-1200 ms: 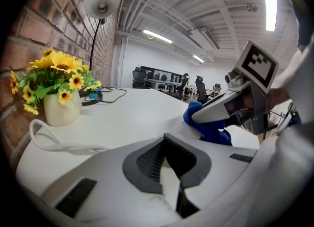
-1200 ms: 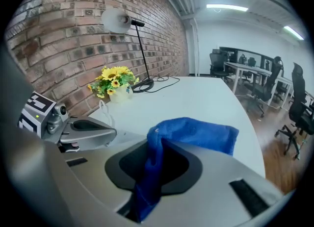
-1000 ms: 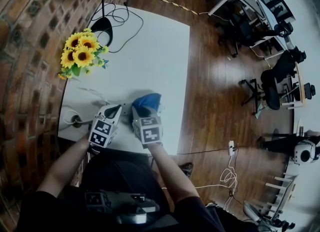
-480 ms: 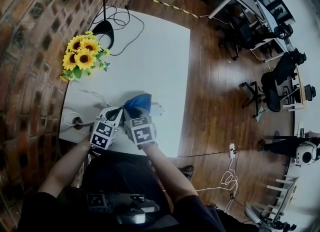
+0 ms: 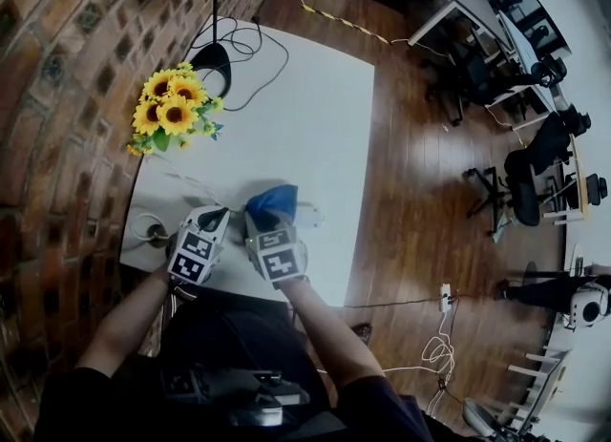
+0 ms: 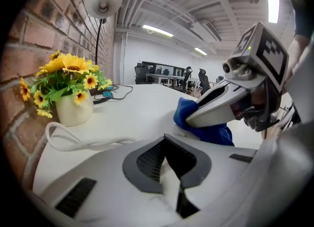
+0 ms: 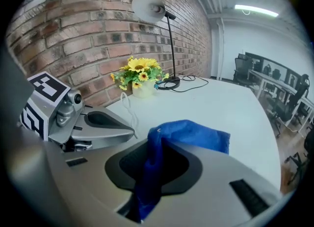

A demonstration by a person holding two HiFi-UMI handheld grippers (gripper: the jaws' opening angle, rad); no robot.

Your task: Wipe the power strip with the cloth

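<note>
Cloth [image 7: 191,135] is pinched in the right gripper [image 7: 154,164], its blue bulk bunched past the jaw tips so that fabric, not plastic, meets the power strip [image 5: 307,213] — the strip's white end shows beyond it on the table [image 5: 325,115]. Just beside, the left gripper [image 6: 169,169] is pressed together, probably steadying the strip near its cord [image 6: 73,145].

— Any print, label or number you can read from there?
— None that I can read. The left gripper's cube [image 5: 194,257], behind my left jaws, and the right gripper's cube [image 5: 280,261], behind my right jaws, carry only black-and-white square patterns. I see no letters or digits on them.
</note>
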